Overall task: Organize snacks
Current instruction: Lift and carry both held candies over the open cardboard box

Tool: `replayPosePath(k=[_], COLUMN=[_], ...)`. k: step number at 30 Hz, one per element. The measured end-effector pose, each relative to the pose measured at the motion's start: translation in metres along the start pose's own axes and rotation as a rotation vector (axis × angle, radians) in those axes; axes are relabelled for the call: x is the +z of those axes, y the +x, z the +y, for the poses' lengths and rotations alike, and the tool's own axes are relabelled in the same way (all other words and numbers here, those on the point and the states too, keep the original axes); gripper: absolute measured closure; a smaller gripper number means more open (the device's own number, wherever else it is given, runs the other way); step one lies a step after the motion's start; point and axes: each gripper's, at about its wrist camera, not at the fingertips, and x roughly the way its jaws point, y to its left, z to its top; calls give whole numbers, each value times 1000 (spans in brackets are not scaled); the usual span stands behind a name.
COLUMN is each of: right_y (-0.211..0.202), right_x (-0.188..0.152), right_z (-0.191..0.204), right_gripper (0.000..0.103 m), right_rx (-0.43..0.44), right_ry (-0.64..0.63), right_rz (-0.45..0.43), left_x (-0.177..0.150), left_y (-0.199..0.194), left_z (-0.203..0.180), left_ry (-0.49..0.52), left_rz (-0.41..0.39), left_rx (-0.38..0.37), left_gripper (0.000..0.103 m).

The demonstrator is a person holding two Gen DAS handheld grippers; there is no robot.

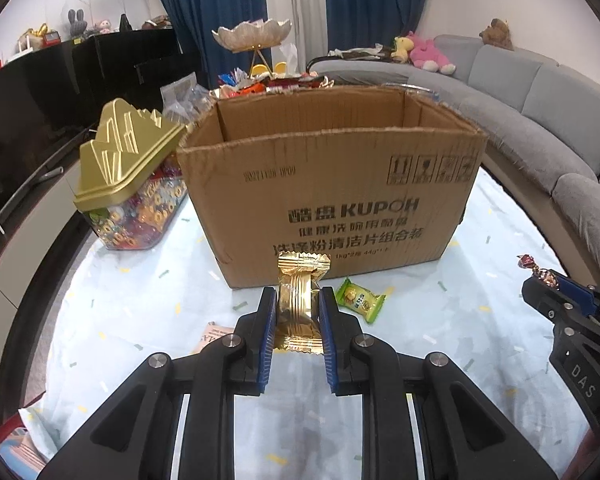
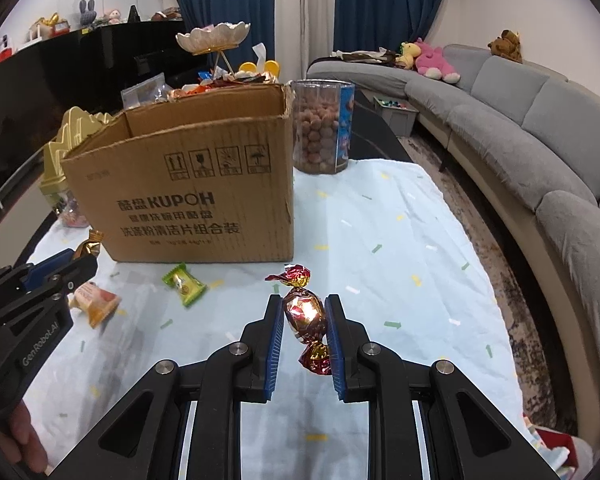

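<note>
While beside box point(image 1: 332, 184), clear cloth point(image 2: 400, 240)

A shiny gold foil-wrapped snack point(image 1: 299, 304) with ribbed lines shows at lower centre of the left view, between blue-padded black fingers point(image 1: 269, 332). Right of it lies a lime-green sachet point(image 1: 360, 300) with a yellow roundel. The plain brown cardboard box point(image 1: 332, 196) carries black print. In the right view a dark red and gold twist-wrapped sweet point(image 2: 306, 314) glints; the pale blue tablecloth point(image 2: 400, 264) is flecked green, yellow and white.

Black hand-held gripper point(image 1: 298, 304), blue ribbed pads point(image 1: 267, 344), silver screws.
</note>
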Motion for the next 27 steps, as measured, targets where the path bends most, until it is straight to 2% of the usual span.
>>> replayPosePath(k=[14, 27], right_y=[-29, -52], right_x=[16, 44], right_z=[6, 28], right_gripper=[80, 80], right_rx=[-5, 21], right_ry=[-1, -35], right_rz=[-51, -104], left_x=[17, 37], left_y=[-38, -54], left_z=[10, 31], left_ry=[-28, -55], left_rz=[-55, -81], left_rx=[-19, -11], left_gripper=[81, 81])
